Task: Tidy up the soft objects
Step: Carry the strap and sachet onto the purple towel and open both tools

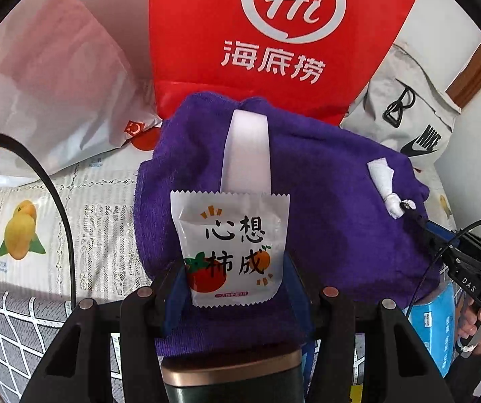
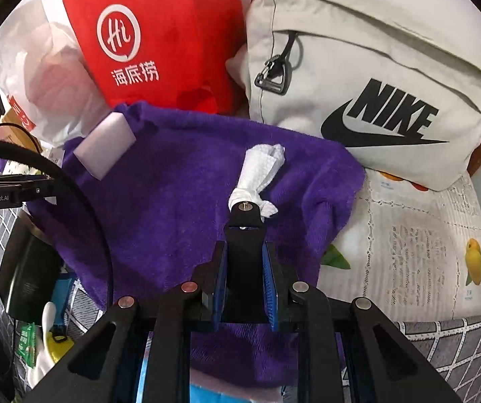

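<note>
A purple towel lies spread over a pile in the middle; it also shows in the right wrist view. On it rest a white foam block, which shows again in the right wrist view, and a twisted white tissue, also in the left wrist view. My left gripper is shut on a white sachet with a persimmon print, held above the towel. My right gripper is shut on a black strap-like piece whose tip touches the tissue.
A red Haidilao bag and a translucent plastic bag stand behind. A grey Nike bag lies at the right. Lemon-print tissue packs, a dark bottle cap and a blue pack are nearby.
</note>
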The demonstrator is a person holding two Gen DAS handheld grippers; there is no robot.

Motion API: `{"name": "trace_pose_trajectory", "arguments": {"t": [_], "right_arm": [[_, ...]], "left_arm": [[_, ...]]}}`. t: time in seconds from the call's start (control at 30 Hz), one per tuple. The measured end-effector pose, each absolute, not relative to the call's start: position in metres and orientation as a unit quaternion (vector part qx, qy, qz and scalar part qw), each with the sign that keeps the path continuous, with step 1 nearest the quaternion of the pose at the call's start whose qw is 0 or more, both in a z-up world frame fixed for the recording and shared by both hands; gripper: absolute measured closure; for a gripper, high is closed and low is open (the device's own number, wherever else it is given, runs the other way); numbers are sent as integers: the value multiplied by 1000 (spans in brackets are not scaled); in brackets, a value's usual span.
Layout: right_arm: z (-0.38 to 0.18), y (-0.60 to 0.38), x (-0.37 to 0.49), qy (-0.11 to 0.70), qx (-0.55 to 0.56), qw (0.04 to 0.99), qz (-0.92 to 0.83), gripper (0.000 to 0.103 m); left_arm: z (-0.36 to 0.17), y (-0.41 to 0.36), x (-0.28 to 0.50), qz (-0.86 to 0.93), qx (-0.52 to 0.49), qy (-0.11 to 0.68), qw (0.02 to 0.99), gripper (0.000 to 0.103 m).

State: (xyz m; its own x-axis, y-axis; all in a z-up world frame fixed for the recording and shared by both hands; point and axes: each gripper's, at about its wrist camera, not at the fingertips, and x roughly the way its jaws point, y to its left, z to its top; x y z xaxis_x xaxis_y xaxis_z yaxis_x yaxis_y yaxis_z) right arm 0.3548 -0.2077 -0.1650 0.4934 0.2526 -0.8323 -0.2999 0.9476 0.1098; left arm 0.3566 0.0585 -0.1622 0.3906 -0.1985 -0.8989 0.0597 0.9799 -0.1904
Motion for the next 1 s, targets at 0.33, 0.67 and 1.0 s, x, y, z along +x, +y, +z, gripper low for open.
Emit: {"name": "trace_pose_trajectory", "arguments": {"t": [0.33, 0.67, 1.0], "right_arm": [[-174, -211, 361, 493, -33, 855, 155, 82], [-169, -206, 357, 482, -56, 862, 150, 69], [-127, -192, 326, 422, -79, 890, 154, 48]], "left_arm": [[-169, 51, 365, -73, -53, 560, 824, 52], [-173, 40, 370, -80, -45, 566, 819, 26], [-156, 38, 356, -77, -30, 553, 829, 25]]}}
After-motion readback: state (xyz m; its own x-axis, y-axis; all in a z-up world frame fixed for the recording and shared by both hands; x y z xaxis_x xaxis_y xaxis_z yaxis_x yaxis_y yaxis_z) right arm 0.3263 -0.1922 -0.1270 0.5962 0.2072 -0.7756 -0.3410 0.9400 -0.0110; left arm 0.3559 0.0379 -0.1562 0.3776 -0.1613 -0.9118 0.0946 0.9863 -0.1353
